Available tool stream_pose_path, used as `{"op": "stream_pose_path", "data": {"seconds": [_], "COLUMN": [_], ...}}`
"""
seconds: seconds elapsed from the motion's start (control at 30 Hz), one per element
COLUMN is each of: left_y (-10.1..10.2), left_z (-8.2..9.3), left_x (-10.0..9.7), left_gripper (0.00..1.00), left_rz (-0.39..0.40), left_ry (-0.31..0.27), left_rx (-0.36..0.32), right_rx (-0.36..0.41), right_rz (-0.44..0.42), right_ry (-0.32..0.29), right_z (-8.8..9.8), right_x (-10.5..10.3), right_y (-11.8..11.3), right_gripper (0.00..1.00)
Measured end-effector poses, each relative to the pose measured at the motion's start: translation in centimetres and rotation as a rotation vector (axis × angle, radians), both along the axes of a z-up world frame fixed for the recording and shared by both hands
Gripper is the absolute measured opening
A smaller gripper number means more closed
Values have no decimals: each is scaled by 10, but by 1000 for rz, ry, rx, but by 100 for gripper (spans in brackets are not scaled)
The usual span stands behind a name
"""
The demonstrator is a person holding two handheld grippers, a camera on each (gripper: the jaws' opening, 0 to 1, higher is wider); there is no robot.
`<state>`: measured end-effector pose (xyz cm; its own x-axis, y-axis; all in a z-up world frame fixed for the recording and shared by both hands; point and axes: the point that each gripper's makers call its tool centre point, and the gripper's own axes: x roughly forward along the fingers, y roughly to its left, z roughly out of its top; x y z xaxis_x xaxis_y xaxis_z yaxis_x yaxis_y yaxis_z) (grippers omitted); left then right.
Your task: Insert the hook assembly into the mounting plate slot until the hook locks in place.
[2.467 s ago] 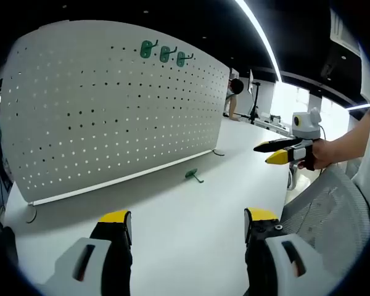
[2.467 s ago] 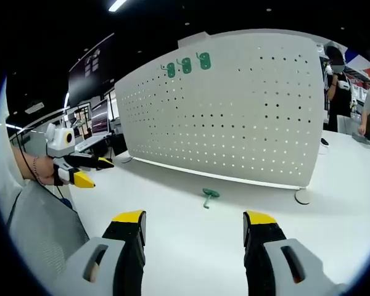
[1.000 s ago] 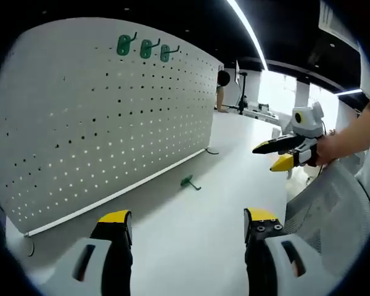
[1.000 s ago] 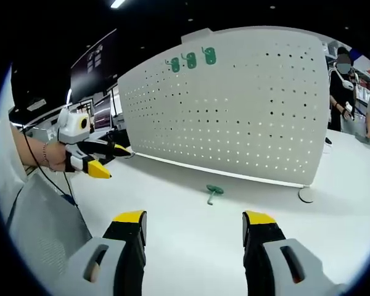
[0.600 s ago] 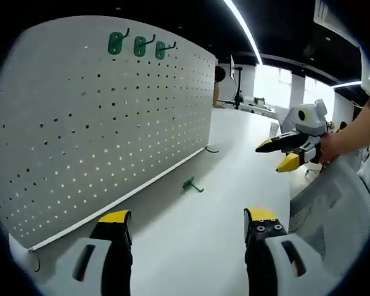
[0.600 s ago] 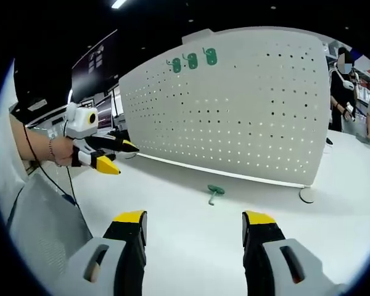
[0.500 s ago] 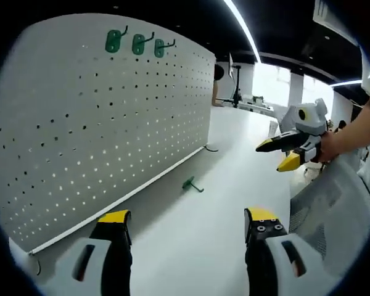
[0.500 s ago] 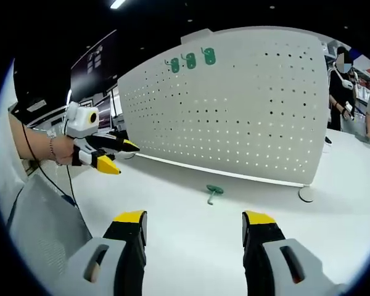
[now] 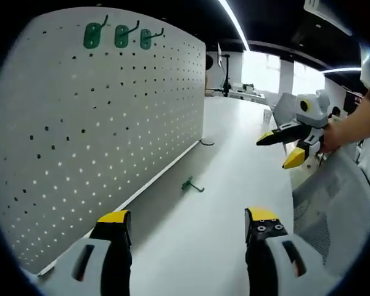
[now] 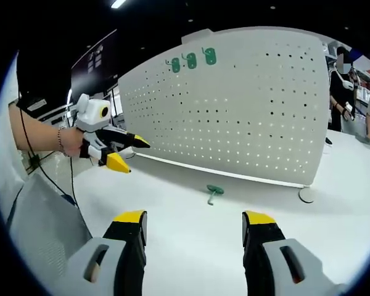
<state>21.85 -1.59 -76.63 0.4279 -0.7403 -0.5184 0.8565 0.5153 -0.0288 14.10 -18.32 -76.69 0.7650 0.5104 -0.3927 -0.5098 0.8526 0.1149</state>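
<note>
Left gripper view, from left to right: a white perforated metal mounting plate (image 9: 105,123) stands upright across the left half of the frame, with three green plastic hooks (image 9: 117,36) hung in a row near its upper left. Low in the frame, the left tongs (image 9: 185,225) rise from the bottom edge with their yellow-tipped jaws spread wide and nothing between them. Above the gap, near the frame's middle, a small green hook assembly (image 9: 190,184) lies loose on the white counter (image 9: 234,160), near the foot of the plate and well apart from the jaw tips. At the right of the frame, the right tongs (image 9: 282,147), held in a person's hand (image 9: 333,135), hang in the air with jaws parted, well apart from the hook assembly.

Right gripper view: the left tongs (image 10: 129,153) show at the left of the frame, held above the counter (image 10: 191,228) with jaws parted. The mounting plate (image 10: 246,111) fills the upper middle, its three hooks (image 10: 191,60) near the top. The hook assembly (image 10: 214,193) lies on the counter at mid-frame, before the plate. The right tongs (image 10: 190,229) rise from the bottom, jaws spread and empty, the assembly above their gap and well apart.
</note>
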Motion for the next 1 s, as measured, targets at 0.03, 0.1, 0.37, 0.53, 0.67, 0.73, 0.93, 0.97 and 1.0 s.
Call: {"op": "stream_pose_path", "data": {"seconds": [0.03, 0.1, 0.37, 0.53, 0.67, 0.73, 0.93, 0.97, 1.0], "left_y": [-1, -3, -12, -20, -26, -29, -39, -40, -42], "left_z": [0, -3, -9, -10, -14, -16, -23, -23, -24], "left_x": [0, 2, 10, 16, 19, 21, 22, 23, 23], "left_gripper": [77, 77, 77, 77, 77, 77, 77, 77, 77], "left_rz": [-4, -20, -61, -89, -116, -127, -172, -180, -188], "left_ry": [3, 3, 7, 8, 7, 12, 13, 11, 12], "left_rx": [2, 19, 56, 74, 97, 102, 125, 130, 134], "right_rx": [0, 1, -5, -7, -11, -10, -13, -13, -14], "right_rz": [1, 3, 1, -2, 1, -2, -2, -1, -1], "right_ry": [0, -1, 1, 8, 11, 14, 20, 21, 21], "right_z": [0, -1, 0, -2, -3, -3, -5, -5, -5], "right_x": [0, 0, 0, 0, -1, -1, -1, -1, -1], "right_y": [1, 0, 0, -1, -1, -1, -2, -1, -1], "right_gripper": [60, 60, 60, 60, 61, 61, 61, 61, 61]}}
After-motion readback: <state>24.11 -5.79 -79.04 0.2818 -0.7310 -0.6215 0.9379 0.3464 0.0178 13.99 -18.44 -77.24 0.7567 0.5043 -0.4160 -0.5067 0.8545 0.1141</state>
